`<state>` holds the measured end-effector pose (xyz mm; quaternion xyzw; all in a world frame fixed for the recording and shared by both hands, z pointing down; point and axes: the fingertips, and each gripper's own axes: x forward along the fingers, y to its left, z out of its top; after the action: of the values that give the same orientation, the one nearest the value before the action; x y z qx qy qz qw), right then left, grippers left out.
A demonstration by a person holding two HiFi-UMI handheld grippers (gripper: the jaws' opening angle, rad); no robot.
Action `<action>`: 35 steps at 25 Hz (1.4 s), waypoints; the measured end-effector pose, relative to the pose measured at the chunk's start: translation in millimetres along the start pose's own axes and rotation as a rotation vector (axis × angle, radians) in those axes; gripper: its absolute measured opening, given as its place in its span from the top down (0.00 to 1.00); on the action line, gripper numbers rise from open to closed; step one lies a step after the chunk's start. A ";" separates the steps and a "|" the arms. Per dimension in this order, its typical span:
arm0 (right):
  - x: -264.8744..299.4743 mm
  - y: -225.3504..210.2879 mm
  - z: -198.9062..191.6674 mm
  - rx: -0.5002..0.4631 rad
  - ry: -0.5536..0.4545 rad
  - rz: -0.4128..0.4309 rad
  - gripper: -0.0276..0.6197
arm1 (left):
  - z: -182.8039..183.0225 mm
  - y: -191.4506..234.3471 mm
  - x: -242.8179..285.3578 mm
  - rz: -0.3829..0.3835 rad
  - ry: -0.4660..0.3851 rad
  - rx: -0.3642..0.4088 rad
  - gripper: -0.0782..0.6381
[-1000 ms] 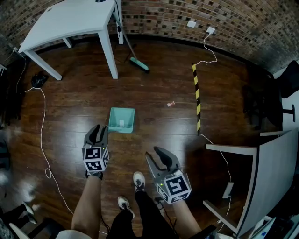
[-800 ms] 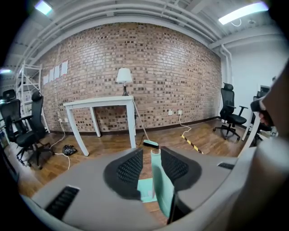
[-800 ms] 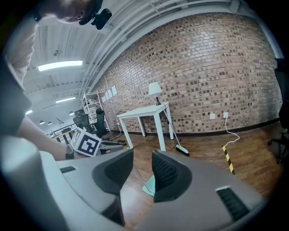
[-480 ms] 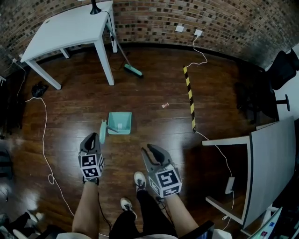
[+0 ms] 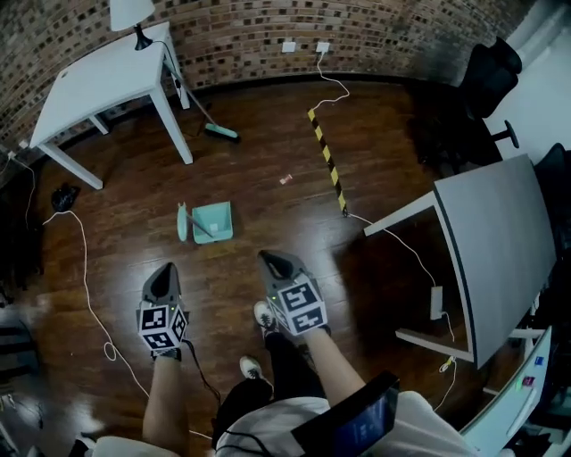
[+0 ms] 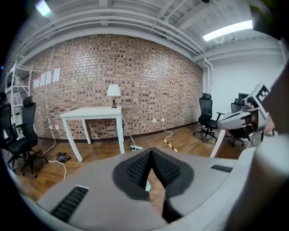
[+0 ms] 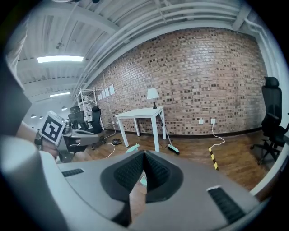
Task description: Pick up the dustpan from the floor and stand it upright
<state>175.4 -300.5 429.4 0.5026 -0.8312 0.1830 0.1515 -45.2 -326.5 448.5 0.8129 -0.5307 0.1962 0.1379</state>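
While both tongs hang in front of me with nothing in them, the dustpan [image 5: 214, 223] sits on the dark wood floor [image 5: 268, 205] ahead of them, apart from both and nearer the left gripper [image 5: 166, 277] than the right gripper [image 5: 272, 263]. It is mint green, a squarish pan resting on the boards with a thin dark handle slanting off to a pale grip [image 5: 182, 221] at its left, so it looks to be standing up. I can't make out whether anything lies in the pan from up here. Each gripper's jaws have just been closing and now meet at the tips, gripping nothing. Along either pair I get only a sliver of mint through the gap below the tips, the rest of the dustpan being blocked by the jaws. Further off a broom [image 5: 214, 129] leans by the white table [image 5: 98, 76], which carries a lamp [image 5: 131, 16] cut off at the top edge. A small scrap [image 5: 285, 178] near the striped strip [image 5: 327, 161] is too tiny to identify
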 end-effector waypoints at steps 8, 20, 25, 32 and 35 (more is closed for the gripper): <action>-104.6 45.3 33.3 0.001 -0.140 -0.097 0.98 | 28.6 0.1 -125.9 0.034 -0.098 0.181 0.90; -258.6 146.2 110.8 -0.105 -0.383 -0.054 0.98 | 84.3 -56.8 -278.2 0.006 -0.302 0.225 0.90; -307.2 146.6 133.2 -0.122 -0.465 -0.018 0.98 | 113.4 -91.7 -315.2 0.033 -0.401 0.241 0.90; -323.7 139.6 149.4 -0.096 -0.503 -0.015 0.98 | 143.0 -115.4 -325.6 0.048 -0.477 0.274 0.90; -319.3 142.7 156.9 -0.112 -0.527 0.008 0.98 | 151.3 -119.4 -324.1 0.054 -0.499 0.259 0.90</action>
<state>181.0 -62.0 129.4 0.5204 -0.8528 0.0004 -0.0433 -26.2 -82.2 161.9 0.8326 -0.5401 0.0596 -0.1075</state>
